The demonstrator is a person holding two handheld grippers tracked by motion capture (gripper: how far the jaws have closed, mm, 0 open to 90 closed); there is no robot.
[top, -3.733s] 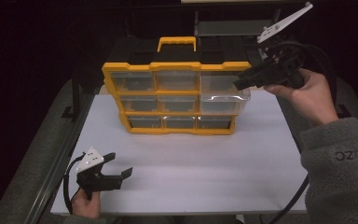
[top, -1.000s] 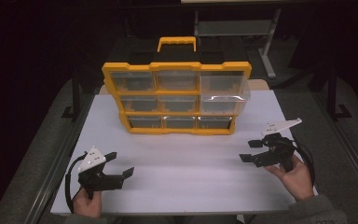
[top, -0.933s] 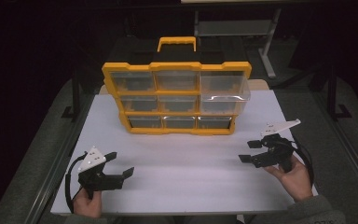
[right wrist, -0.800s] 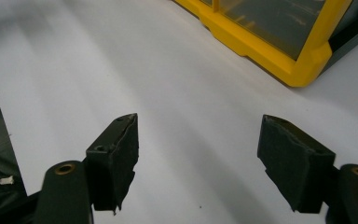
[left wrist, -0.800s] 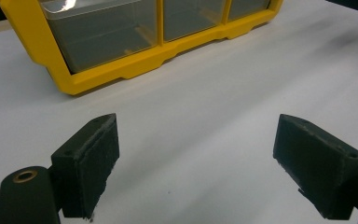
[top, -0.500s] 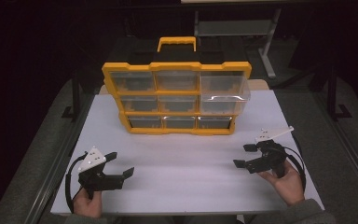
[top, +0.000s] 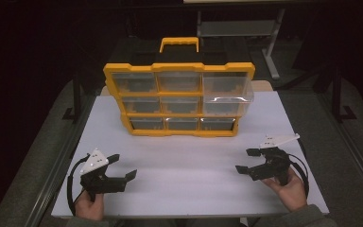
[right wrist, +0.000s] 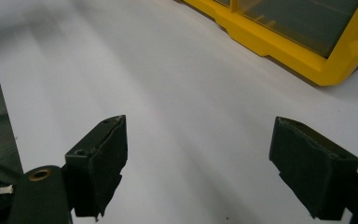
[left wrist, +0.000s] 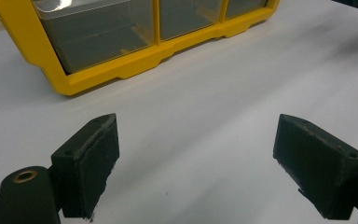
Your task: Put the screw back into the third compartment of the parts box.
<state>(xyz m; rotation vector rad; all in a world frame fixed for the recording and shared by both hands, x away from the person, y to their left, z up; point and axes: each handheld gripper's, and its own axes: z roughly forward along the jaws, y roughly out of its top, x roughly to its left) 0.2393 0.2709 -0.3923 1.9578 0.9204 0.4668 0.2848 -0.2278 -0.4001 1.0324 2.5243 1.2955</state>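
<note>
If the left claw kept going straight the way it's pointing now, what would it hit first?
Probably bare white tabletop first, since the open left claw tilts down at it. Skimming above that, it would likely meet the yellow plastic drawer organiser's bottom corner; depth is unclear.

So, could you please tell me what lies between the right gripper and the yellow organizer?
Nothing: in the high view only bare white table separates the right gripper from the yellow organizer.

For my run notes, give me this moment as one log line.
left gripper: open, empty, resting near table edge | right gripper: fingers just opened, empty | organizer: upright on table, right drawer sticking out
</note>
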